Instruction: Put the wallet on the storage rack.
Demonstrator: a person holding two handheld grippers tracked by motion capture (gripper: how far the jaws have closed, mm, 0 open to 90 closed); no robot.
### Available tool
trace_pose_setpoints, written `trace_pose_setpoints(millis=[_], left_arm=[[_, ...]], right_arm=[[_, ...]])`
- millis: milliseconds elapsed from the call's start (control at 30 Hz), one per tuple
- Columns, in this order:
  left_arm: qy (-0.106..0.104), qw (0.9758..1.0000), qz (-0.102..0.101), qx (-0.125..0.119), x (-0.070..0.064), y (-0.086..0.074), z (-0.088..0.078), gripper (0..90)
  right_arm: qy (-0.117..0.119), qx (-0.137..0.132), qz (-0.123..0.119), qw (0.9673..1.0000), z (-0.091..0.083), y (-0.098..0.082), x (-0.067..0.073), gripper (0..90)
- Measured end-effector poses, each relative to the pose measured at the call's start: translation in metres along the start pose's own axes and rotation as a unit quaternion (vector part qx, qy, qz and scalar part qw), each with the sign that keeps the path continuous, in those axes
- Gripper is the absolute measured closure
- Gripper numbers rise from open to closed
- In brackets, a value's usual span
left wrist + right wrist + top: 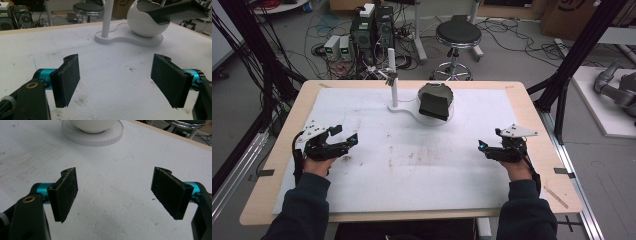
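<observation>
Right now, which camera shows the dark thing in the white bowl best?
The left gripper view: the dark thing is seen from the side, sticking out of the bowl at a slant. The high view shows it small, from above. The right gripper view catches just the bowl's bottom.

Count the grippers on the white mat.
2. The left gripper sits near the mat's left edge, the right gripper near its right edge. Both are open and empty, apart from the white bowl at the far middle.
</observation>
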State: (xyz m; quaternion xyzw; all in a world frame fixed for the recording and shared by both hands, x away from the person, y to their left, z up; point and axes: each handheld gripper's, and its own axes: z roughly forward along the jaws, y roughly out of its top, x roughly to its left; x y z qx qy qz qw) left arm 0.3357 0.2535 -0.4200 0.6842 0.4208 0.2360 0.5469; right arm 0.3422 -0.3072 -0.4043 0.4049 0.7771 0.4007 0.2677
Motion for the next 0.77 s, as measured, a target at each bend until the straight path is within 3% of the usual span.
trace_pose_setpoints(millis=[767], left_arm=[[0.005,1.0,0.002,0.008,-0.0004,-0.0018,0.0002,23.3]], right_arm=[[-0.003,0.003,-0.005,1.0,0.0019,-0.0029,-0.0006,21.8]])
